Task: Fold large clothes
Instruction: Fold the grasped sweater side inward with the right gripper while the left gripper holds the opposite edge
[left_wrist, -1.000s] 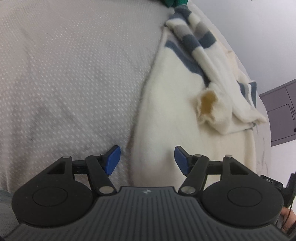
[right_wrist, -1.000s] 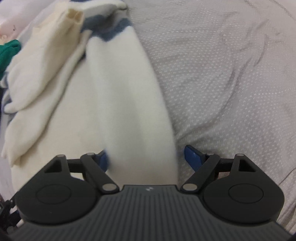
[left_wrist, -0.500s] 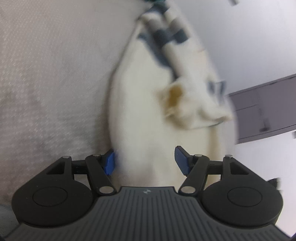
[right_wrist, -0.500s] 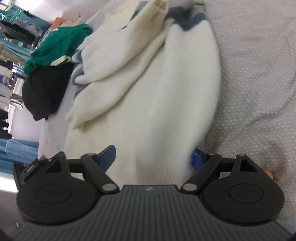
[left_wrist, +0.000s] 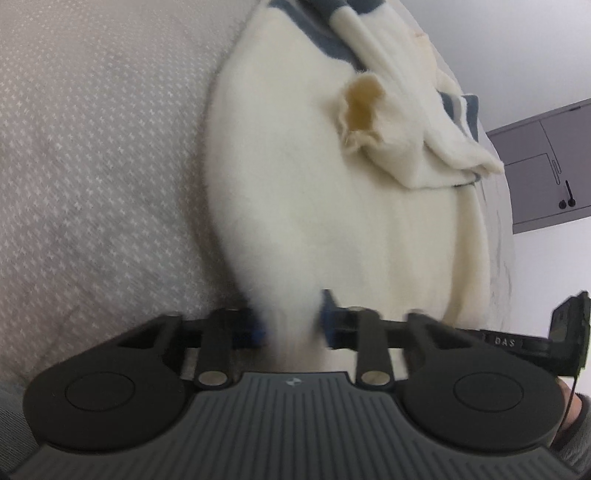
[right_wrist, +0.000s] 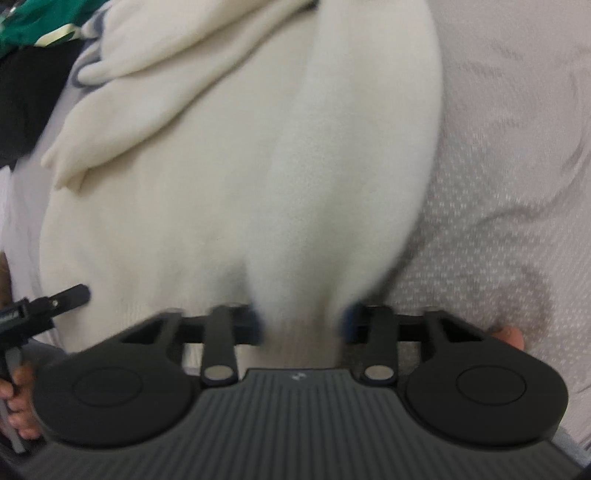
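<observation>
Both the left gripper (left_wrist: 291, 325) and right gripper (right_wrist: 301, 321) had just clamped onto the cream sweater's (left_wrist: 332, 221) hem on the bed (left_wrist: 92, 147), so lifting it over for the fold looked next.

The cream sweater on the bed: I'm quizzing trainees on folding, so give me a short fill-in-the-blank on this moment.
1. The left gripper is shut on the ____ edge of the cream sweater.
2. The right gripper also pinches the sweater; its jaws have just been ____.
3. The sweater's stripes are ____ and grey.
4. Beside the sweater lie a black garment and a ____ garment.

Missing: bottom; closing; blue; green
</observation>
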